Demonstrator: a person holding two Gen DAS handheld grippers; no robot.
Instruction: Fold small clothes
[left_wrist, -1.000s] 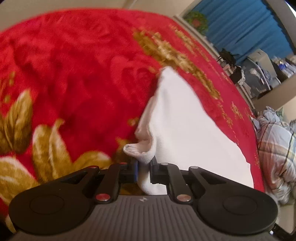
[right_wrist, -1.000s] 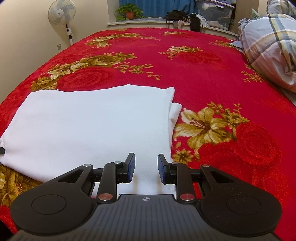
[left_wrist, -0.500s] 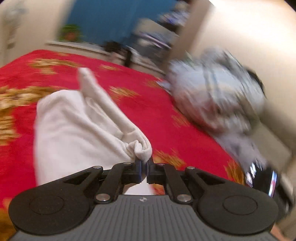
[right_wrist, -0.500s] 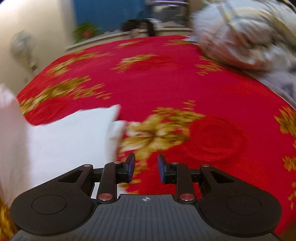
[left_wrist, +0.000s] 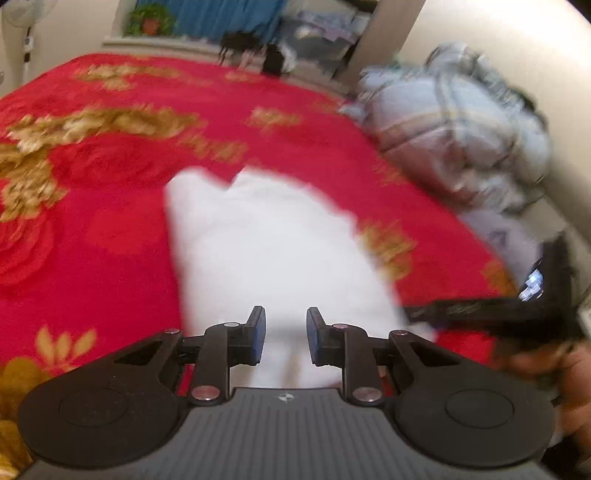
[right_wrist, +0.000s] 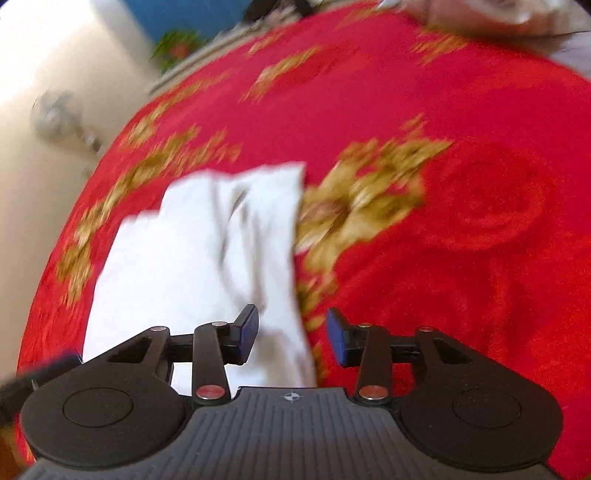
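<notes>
Both wrist cameras look forward and down from low over the bed (left_wrist: 110, 221), each close behind its own claw; both share the white cloth (left_wrist: 273, 240) (right_wrist: 192, 258).

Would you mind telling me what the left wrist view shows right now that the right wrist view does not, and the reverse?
Only the left wrist view shows the plaid bedding heaped at the bed's far right, the right tool seen from outside as a dark blur, and the left tool open over the cloth. Only the right wrist view shows the right tool's own open fingers straddling the garment's right edge, and creases in the white garment. Both show the garment lying on the red floral blanket, a fan and a potted plant.
</notes>
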